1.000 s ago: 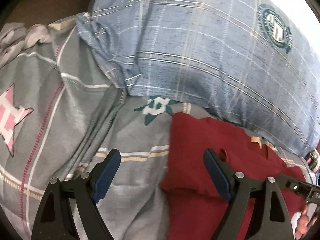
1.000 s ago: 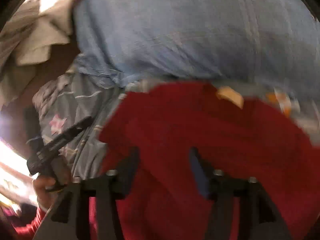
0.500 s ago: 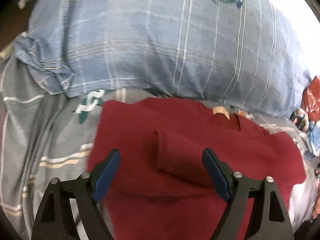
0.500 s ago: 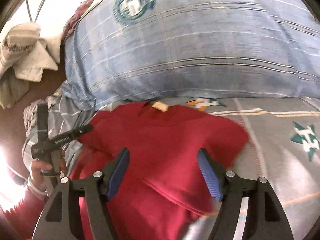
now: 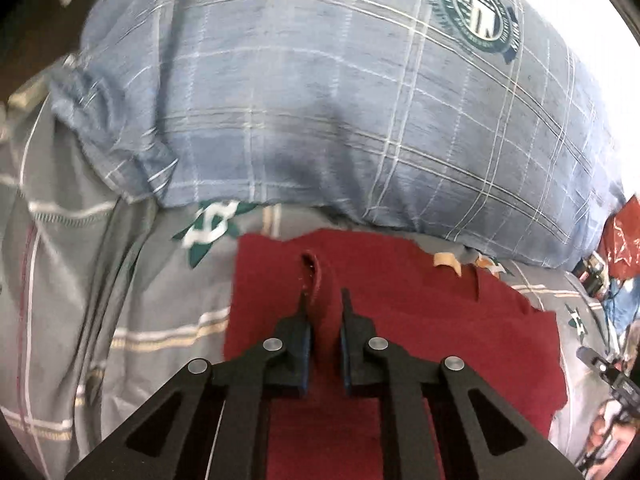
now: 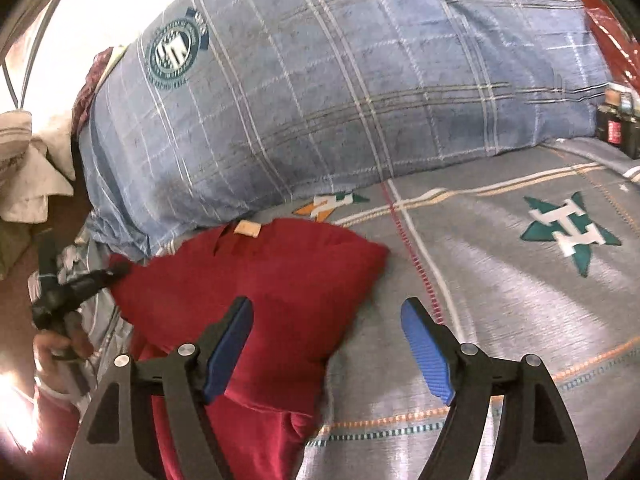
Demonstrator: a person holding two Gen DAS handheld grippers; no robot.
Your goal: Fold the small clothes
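A dark red shirt (image 5: 420, 320) lies on the grey bed sheet (image 5: 132, 288), its tan neck label (image 5: 446, 259) toward the pillow. My left gripper (image 5: 323, 296) is shut on a raised fold of the red shirt near its left shoulder. In the right wrist view the red shirt (image 6: 280, 280) lies at the left and my right gripper (image 6: 326, 316) is open and empty, over the shirt's right edge and the grey sheet (image 6: 500, 280). The left gripper (image 6: 116, 270) shows there at the shirt's far left corner.
A big blue plaid pillow (image 5: 340, 100) lies just behind the shirt, also in the right wrist view (image 6: 340, 92). Pale cloths (image 6: 28, 168) hang at the far left. Small dark items (image 6: 616, 128) and a red bag (image 5: 624, 240) sit beside the pillow.
My left gripper has closed on a fold of the red shirt. My right gripper has swung right, off the shirt's middle toward its right edge, and stays open.
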